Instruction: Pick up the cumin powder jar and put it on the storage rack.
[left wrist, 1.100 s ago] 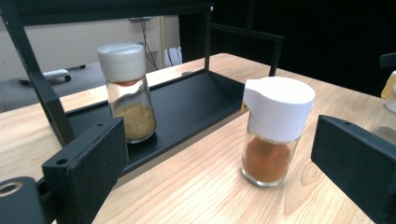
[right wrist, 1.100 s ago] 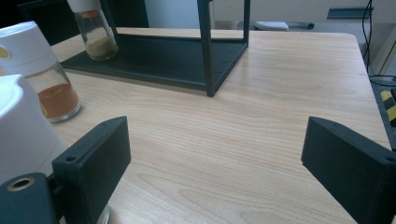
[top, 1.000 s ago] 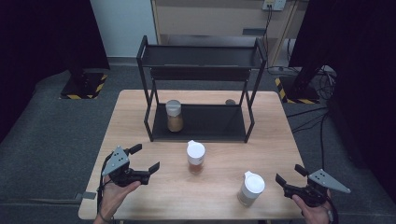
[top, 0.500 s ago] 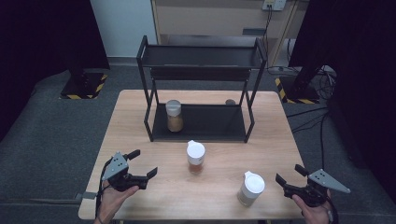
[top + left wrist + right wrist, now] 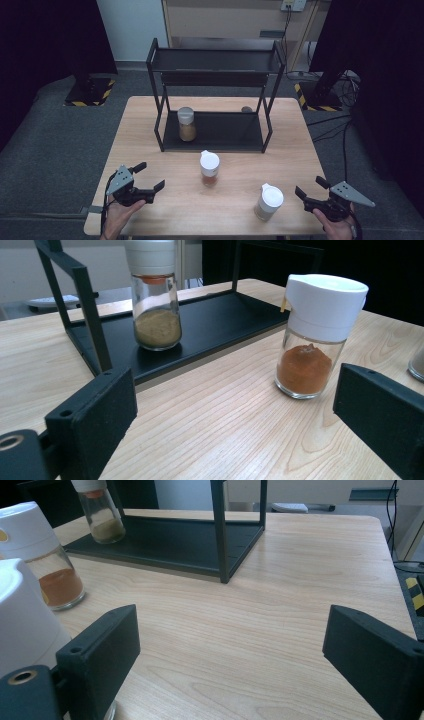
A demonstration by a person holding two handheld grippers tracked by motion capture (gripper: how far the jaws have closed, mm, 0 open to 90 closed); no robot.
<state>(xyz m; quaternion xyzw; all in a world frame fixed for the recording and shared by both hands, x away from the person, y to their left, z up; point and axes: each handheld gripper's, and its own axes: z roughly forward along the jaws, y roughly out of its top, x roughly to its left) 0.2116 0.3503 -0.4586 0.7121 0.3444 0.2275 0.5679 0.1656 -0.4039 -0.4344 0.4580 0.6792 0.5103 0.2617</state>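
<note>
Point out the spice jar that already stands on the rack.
The tan-powder jar on the black rack lower shelf; the orange-powder jar and the pale jar stand on the table.

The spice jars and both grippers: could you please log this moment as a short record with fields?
surface: wooden table
rack: black two-tier rack at the table's far side
jar on rack: yellow-powder jar, lower shelf, upright
middle jar: orange-powder jar, on the table before the rack
near jar: white-capped jar, beside the right gripper
left gripper: open, empty
right gripper: open, empty
</note>
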